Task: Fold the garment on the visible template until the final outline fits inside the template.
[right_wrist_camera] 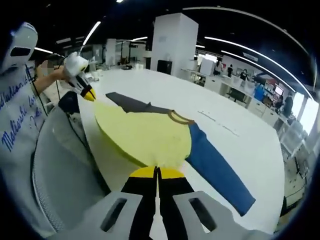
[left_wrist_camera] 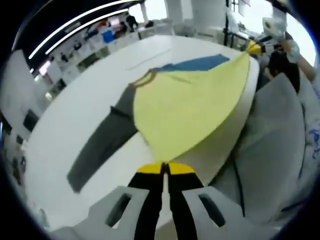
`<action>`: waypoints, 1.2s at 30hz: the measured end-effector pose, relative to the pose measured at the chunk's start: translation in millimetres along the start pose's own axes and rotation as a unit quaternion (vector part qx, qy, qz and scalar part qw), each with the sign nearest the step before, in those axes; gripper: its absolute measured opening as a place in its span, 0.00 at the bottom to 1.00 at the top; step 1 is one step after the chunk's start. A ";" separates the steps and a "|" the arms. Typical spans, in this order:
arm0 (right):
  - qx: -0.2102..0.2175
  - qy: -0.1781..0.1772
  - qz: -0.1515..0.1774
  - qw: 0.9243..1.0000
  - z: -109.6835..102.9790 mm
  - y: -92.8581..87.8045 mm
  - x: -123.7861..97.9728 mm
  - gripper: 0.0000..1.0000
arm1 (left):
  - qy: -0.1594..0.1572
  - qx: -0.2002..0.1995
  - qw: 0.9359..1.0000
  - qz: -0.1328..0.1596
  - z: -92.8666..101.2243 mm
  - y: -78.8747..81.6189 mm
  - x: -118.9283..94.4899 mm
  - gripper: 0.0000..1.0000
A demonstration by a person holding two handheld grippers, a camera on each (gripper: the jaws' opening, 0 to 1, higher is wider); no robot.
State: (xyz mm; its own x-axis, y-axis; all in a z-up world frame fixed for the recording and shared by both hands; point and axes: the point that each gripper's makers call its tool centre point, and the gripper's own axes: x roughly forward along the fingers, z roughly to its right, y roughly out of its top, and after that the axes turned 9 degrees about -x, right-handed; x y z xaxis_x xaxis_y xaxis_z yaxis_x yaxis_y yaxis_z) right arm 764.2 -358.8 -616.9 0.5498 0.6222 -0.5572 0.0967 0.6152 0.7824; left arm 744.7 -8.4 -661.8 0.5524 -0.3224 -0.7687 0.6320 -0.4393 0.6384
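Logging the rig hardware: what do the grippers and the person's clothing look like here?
Left gripper and right gripper: black jaws with yellow tips, set in pale grey bodies with slotted cut-outs. The person wears a white top with blue handwritten-style lettering and grey trousers.

One shirt, two grippers, one desk.
The single shirt has one grey sleeve at left and one blue sleeve at lower right; two grippers pinch it over one white desk.
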 end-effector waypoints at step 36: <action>0.031 0.100 -0.113 0.988 -70.2 -67.1 14.6 0.01 | -0.060 -0.013 0.990 -0.124 43.9 -76.3 0.4 0.00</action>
State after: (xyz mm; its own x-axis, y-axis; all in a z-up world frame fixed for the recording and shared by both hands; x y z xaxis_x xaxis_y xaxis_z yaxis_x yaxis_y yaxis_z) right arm 707.4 -357.0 -697.1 0.3347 0.5585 -0.7590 0.2529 0.7226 0.6433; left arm 672.9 -11.8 -712.5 0.3114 -0.3061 -0.8997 0.7548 -0.4955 0.4298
